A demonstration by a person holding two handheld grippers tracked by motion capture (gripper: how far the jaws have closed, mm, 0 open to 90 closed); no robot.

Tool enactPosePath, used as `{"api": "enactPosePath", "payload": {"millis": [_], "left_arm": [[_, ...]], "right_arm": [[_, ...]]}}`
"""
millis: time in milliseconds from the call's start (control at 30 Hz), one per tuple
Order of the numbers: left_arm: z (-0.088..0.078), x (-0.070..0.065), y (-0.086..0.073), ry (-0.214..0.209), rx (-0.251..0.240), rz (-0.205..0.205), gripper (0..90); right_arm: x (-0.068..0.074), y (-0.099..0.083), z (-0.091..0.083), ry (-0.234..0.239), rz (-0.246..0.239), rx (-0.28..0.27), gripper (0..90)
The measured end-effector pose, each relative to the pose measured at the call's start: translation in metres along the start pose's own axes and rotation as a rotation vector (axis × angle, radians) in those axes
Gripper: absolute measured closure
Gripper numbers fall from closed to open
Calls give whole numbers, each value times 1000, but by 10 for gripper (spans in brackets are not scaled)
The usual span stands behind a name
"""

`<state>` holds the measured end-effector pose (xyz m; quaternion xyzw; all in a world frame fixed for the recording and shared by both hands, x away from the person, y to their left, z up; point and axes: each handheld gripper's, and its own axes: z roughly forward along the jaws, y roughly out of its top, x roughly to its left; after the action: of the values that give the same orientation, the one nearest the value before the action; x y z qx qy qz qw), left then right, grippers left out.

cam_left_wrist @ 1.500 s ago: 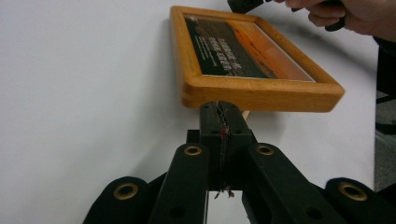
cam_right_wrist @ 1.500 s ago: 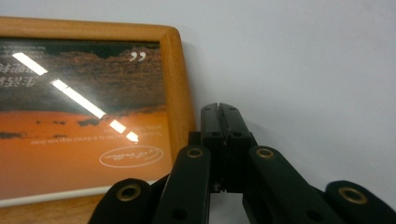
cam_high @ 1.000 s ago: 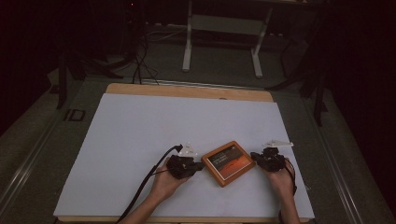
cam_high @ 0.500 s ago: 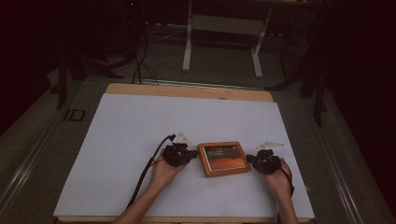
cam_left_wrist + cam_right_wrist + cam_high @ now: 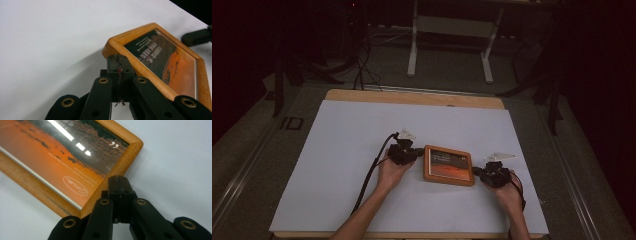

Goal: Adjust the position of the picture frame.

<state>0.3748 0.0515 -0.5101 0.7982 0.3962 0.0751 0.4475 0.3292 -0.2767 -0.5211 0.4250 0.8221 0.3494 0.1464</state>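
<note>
We can't read the small print on the wooden frame (image 5: 448, 165); its far end is cropped beyond the right gripper (image 5: 121, 185).

black claws (image 5: 414, 154) with brass-ringed screw holes, grey three-cornered top plates, trailing black cables, bare forearms

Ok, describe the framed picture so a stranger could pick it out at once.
Start at the white sheet covering the wooden table. Near its front edge, between the left gripper and right gripper, the framed picture lies flat. Its orange-brown wooden frame holds an orange-and-dark print with small white lettering.
</note>
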Motion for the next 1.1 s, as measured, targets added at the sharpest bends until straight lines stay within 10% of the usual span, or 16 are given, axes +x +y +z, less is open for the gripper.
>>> {"api": "enactPosePath", "payload": {"millis": [567, 900, 1100], "left_arm": [[-41, -4, -24, -37, -48, -26, 893], [-78, -15, -52, -69, -60, -40, 851], [-82, -12, -68, -67, -39, -122, 720]], "right_arm": [[1, -2, 3, 18, -2, 12, 900], [26, 6, 10, 122, -96, 42, 900], [38, 9, 11, 177, -133, 44, 900]]}}
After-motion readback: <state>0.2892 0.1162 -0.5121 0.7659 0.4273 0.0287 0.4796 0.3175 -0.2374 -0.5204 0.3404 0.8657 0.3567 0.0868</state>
